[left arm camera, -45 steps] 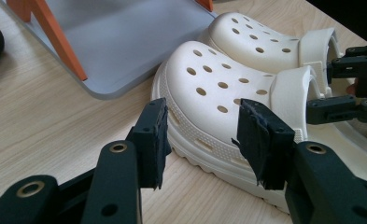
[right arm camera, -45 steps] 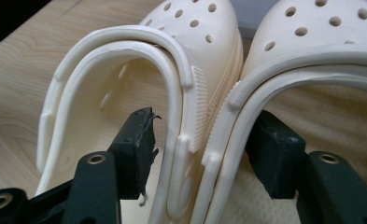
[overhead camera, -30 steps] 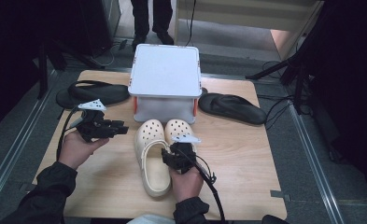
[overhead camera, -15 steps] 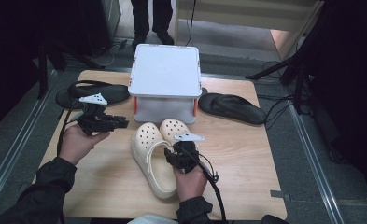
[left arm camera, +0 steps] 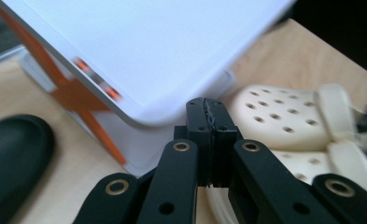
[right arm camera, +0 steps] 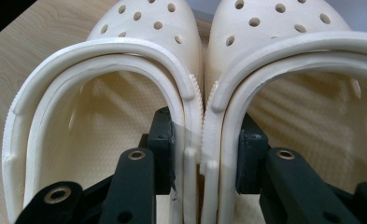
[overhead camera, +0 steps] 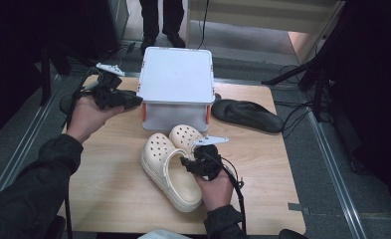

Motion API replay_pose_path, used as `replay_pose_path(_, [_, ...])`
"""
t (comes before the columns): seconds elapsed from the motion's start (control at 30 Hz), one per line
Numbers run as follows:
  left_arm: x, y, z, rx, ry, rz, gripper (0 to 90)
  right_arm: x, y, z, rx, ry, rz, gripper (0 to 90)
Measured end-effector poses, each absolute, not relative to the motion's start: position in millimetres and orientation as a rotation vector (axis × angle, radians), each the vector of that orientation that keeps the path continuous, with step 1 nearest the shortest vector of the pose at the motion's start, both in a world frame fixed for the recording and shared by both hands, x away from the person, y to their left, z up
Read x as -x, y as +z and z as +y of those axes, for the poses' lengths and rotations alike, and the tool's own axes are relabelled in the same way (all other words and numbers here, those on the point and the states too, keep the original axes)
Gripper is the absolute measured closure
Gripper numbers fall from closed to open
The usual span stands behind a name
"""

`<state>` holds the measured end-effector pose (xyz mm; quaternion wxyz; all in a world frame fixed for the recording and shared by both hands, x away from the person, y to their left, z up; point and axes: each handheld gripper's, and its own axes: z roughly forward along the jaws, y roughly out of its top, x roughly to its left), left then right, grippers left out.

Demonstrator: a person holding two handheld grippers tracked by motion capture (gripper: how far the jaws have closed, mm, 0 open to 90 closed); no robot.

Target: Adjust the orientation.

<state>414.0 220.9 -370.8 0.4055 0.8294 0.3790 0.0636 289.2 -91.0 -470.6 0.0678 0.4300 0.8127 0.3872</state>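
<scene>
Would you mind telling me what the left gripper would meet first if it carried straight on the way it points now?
Most likely the white box: the left gripper, jaws shut on nothing, aims at its lid corner, though depth is hard to judge.

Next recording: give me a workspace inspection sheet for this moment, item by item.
Surface: pale wooden table.
Job's things: pair of cream perforated foam clogs side by side; white lidded plastic box with orange latches behind them.
Clutter: two black sandals, one right of the box, one at the left.
Grippers: right gripper pinches the clogs' touching inner walls; left gripper shut, empty, by the lid's corner.
Cables: black cable from the right gripper.
Surroundings: a person's black shoes beyond the table.
</scene>
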Motion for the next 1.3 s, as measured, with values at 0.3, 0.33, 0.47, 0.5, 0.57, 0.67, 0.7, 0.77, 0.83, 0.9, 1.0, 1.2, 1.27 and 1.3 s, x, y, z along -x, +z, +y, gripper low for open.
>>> replay_pose_path(0.3, [-443, -372, 211, -2.162, 0.182, 0.956, 90.0, -307, -464, -103, -1.263, 1.186, 2.481, 67.0])
replay_pose_path(0.33, [-443, -372, 211, -2.159, 0.182, 0.959, 90.0, -310, -463, -104, -1.261, 1.186, 2.481, 67.0])
replay_pose_path(0.47, [-443, -372, 211, -2.159, 0.174, 0.961, 90.0, -328, -458, -100, -1.239, 1.162, 2.474, 67.0])
replay_pose_path(0.5, [-444, -372, 212, -2.158, 0.172, 0.96, 90.0, -331, -457, -99, -1.239, 1.154, 2.474, 67.0])
replay_pose_path(0.57, [-443, -373, 211, -2.157, 0.172, 0.96, 90.0, -341, -456, -96, -1.223, 1.141, 2.461, 67.0])
replay_pose_path(0.67, [-443, -372, 211, -2.162, 0.173, 0.957, 90.0, -356, -456, -89, -1.241, 1.124, 2.439, 67.0])
replay_pose_path(0.7, [-443, -372, 211, -2.162, 0.172, 0.957, 90.0, -361, -457, -86, -1.234, 1.122, 2.433, 67.0])
replay_pose_path(0.77, [-443, -372, 212, -2.159, 0.167, 0.96, 90.0, -371, -458, -80, -1.255, 1.127, 2.407, 67.0])
replay_pose_path(0.83, [-443, -372, 212, -2.159, 0.162, 0.958, 90.0, -379, -459, -75, -1.261, 1.136, 2.389, 66.9])
replay_pose_path(0.9, [-443, -372, 212, -2.159, 0.164, 0.957, 90.0, -388, -463, -68, -1.275, 1.138, 2.366, 66.9])
replay_pose_path(1.0, [-443, -371, 211, -2.177, 0.171, 0.954, 90.0, -395, -468, -62, -1.288, 1.138, 2.336, 66.9])
replay_pose_path(1.2, [-444, -370, 210, -2.189, 0.171, 0.949, 90.0, -401, -477, -52, -1.333, 1.144, 2.273, 66.9])
replay_pose_path(1.27, [-444, -370, 211, -2.19, 0.17, 0.947, 90.0, -403, -478, -53, -1.34, 1.148, 2.26, 66.9])
replay_pose_path(1.3, [-444, -370, 210, -2.189, 0.167, 0.947, 90.0, -404, -479, -54, -1.343, 1.143, 2.256, 66.8])
